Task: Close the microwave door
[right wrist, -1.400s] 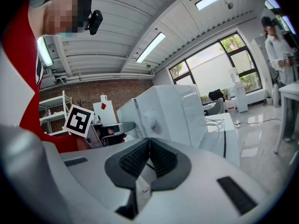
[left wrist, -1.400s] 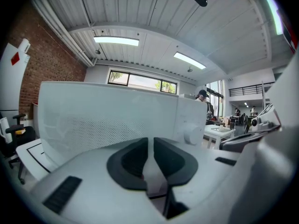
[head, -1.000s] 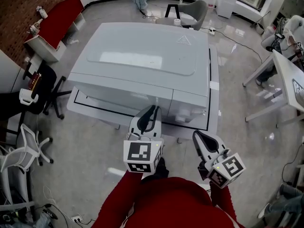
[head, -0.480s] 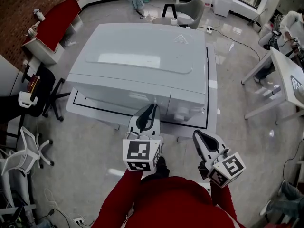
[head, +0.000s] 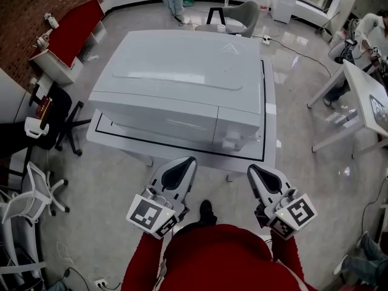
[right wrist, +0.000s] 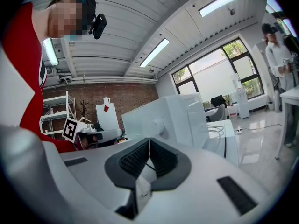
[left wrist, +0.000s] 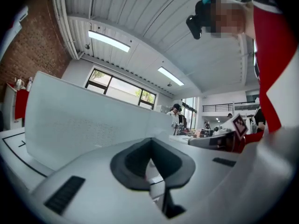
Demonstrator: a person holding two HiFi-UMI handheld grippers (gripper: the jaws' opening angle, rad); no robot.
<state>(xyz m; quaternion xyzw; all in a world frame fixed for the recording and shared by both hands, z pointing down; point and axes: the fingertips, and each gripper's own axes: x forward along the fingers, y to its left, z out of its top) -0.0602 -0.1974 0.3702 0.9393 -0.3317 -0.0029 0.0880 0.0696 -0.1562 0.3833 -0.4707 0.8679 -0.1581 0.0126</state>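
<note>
The white microwave [head: 176,77] stands on a white table [head: 270,126], its door [head: 159,119] flush with the front and the knob panel [head: 233,137] to the door's right. My left gripper [head: 190,160] hangs a short way in front of the door, clear of it, its jaws closing to shut with nothing between them. My right gripper [head: 251,168] is shut and empty, below the knob panel. The left gripper view has the left gripper [left wrist: 150,146] before the microwave's front [left wrist: 79,120]. The right gripper view shows the right gripper [right wrist: 149,148] and the microwave's knob side [right wrist: 173,115].
An office chair [head: 36,187] and a black stool [head: 57,126] stand at the left, beside a red bench [head: 76,23]. A grey chair [head: 239,11] is behind the table. Another white table [head: 364,96] with a person stands at the right.
My left gripper has pulled back from the door's right edge, towards me and to the left, and its jaws have closed. The right gripper has kept still.
</note>
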